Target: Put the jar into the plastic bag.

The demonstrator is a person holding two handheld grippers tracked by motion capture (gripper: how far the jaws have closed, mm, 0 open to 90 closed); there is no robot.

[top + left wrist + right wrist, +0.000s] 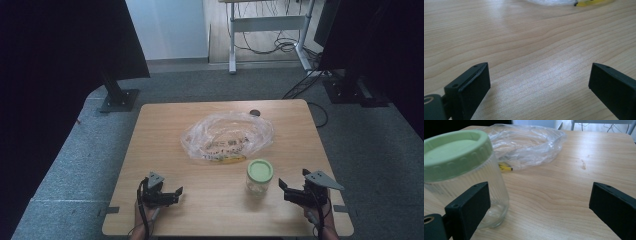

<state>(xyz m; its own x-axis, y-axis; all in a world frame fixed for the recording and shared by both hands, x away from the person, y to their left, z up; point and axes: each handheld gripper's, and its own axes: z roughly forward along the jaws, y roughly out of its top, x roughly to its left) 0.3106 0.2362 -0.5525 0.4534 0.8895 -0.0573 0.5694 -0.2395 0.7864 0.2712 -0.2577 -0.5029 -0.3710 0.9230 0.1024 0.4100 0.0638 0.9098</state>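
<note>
Both grippers are hovering low at the near edge, jaws spread wide and gripping nothing. The jar, lid on, is standing just beside the right gripper, the left gripper well apart. Looks like the opening approach: the right one needs swinging in to straddle the glass.

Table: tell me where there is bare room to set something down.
The table is bare along its left side, between its edge and the plastic bag, and at the front between the left gripper and the jar. It is crowded between bag, jar and right gripper.
</note>
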